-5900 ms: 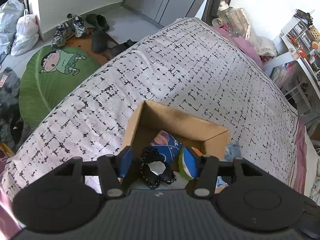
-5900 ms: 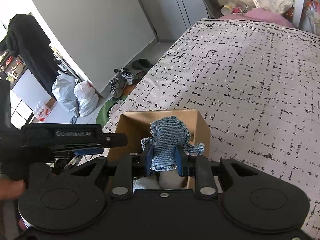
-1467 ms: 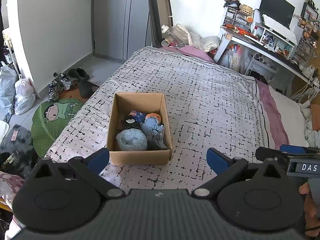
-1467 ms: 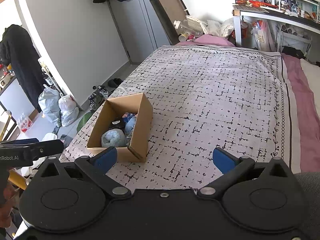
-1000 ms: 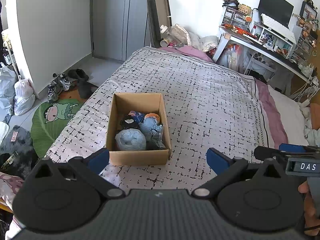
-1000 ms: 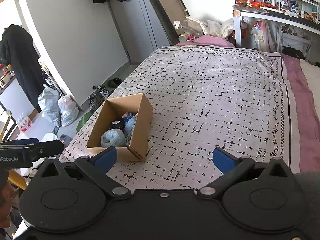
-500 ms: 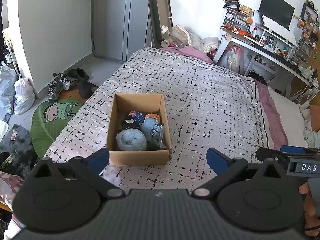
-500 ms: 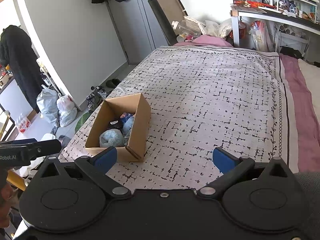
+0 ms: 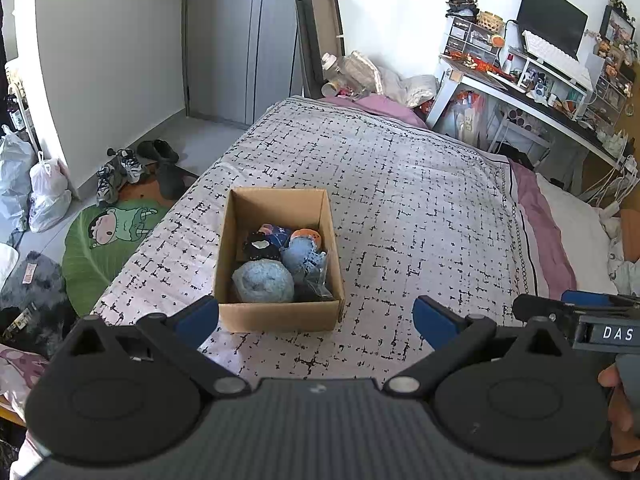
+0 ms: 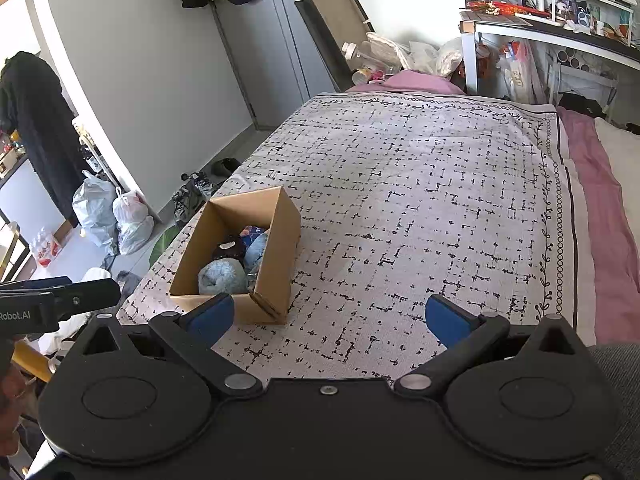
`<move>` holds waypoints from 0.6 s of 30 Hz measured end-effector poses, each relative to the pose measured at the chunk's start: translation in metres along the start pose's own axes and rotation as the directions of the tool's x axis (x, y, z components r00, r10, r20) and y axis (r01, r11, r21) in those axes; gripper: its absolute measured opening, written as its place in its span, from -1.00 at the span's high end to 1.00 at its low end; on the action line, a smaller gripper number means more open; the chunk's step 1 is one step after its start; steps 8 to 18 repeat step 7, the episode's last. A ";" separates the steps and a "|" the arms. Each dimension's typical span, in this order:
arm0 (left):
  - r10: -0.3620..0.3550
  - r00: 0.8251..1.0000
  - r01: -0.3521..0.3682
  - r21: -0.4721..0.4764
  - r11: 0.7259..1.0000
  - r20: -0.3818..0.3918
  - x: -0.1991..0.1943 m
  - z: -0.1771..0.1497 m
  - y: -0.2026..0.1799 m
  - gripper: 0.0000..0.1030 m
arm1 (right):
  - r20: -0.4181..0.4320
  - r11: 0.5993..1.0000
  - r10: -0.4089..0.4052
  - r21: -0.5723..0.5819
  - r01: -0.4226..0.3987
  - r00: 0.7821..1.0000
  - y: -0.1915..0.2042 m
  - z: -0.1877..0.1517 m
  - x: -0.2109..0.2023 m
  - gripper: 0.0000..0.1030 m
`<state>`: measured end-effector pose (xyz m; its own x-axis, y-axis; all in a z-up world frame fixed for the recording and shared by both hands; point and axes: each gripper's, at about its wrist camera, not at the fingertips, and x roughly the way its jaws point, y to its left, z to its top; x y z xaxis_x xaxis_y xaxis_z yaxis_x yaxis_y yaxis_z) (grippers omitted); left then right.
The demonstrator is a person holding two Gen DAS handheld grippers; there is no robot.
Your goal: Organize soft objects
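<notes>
Cardboard box (image 9: 280, 316) sits just beyond left claw (image 9: 316, 318).

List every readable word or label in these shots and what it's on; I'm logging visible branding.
"DAS": white letters on the right gripper body, cut off at the frame edge in the left wrist view.
"Robot.AI": on the left gripper body in the right wrist view, its start cut off.
Labels on the desk items and floor packets: too small to read.

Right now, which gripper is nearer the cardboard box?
Left, narrowly. The left gripper hangs open facing the cardboard box, its left fingertip at the front wall. The right gripper, also open, sits off the box's right front corner.
</notes>
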<state>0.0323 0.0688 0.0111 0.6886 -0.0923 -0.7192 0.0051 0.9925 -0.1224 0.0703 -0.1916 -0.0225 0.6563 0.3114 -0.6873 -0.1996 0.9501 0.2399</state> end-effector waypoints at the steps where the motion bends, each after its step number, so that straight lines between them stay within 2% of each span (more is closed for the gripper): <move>1: 0.002 1.000 -0.002 -0.002 1.000 0.000 0.000 0.000 0.000 -0.99 | 0.000 1.000 0.000 0.001 0.000 1.000 0.000 0.000 0.000 -1.00; 18: -0.005 1.000 0.005 0.007 1.000 0.006 0.001 0.002 0.000 -0.99 | -0.005 1.000 -0.007 0.003 0.007 1.000 0.000 -0.001 0.002 -1.00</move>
